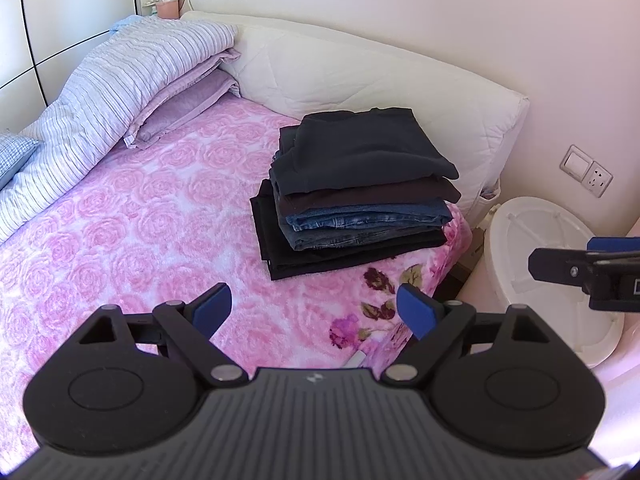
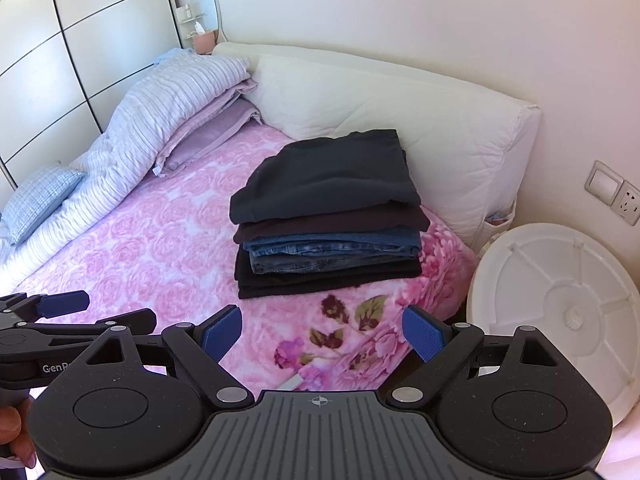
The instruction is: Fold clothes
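Both the left gripper (image 1: 314, 308) and right gripper (image 2: 322, 330) hang released and empty above the near edge of the bed (image 1: 140, 220), apart from the stack (image 1: 356, 188) of folded clothes by the headboard cushion (image 1: 360, 76). The stack sits near the bed's corner with its top layers slightly askew, so I judge a careless nudge or another garment dropped off-centre could tip it toward the white tub (image 2: 560, 304)

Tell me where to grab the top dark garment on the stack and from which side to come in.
Probably best: pinch the top dark garment at its thick folded edge facing the grippers, coming in low from the near side of the bed. That edge overhangs the stack of folded clothes, so a finger can slip beneath. Both grippers are open and empty.
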The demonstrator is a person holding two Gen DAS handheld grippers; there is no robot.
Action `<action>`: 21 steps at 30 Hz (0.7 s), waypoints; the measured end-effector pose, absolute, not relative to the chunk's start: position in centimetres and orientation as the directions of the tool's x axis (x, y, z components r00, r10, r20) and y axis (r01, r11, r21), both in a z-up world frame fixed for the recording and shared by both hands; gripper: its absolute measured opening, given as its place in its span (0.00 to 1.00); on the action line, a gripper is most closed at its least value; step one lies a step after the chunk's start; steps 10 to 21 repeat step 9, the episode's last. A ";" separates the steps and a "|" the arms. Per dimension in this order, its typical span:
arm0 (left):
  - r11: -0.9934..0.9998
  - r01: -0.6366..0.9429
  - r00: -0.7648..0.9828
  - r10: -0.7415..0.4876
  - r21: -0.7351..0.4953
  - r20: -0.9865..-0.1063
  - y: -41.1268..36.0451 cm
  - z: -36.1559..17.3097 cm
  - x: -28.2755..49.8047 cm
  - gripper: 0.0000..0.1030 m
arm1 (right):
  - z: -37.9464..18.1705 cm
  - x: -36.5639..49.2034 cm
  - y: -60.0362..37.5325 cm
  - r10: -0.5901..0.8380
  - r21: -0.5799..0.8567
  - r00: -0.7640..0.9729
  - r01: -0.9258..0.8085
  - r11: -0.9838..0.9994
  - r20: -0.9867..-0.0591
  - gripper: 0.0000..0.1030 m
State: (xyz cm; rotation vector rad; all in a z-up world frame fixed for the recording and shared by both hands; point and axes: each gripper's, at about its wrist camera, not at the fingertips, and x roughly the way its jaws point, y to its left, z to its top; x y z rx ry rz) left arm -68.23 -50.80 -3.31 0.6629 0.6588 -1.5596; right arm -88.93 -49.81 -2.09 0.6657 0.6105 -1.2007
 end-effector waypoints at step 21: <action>-0.086 0.995 -0.092 -0.674 -0.046 -0.733 -50.5 -3.3 -68.4 0.85 | -2.3 -89.0 -49.7 -0.624 0.146 0.256 0.964 0.224 -0.738 0.88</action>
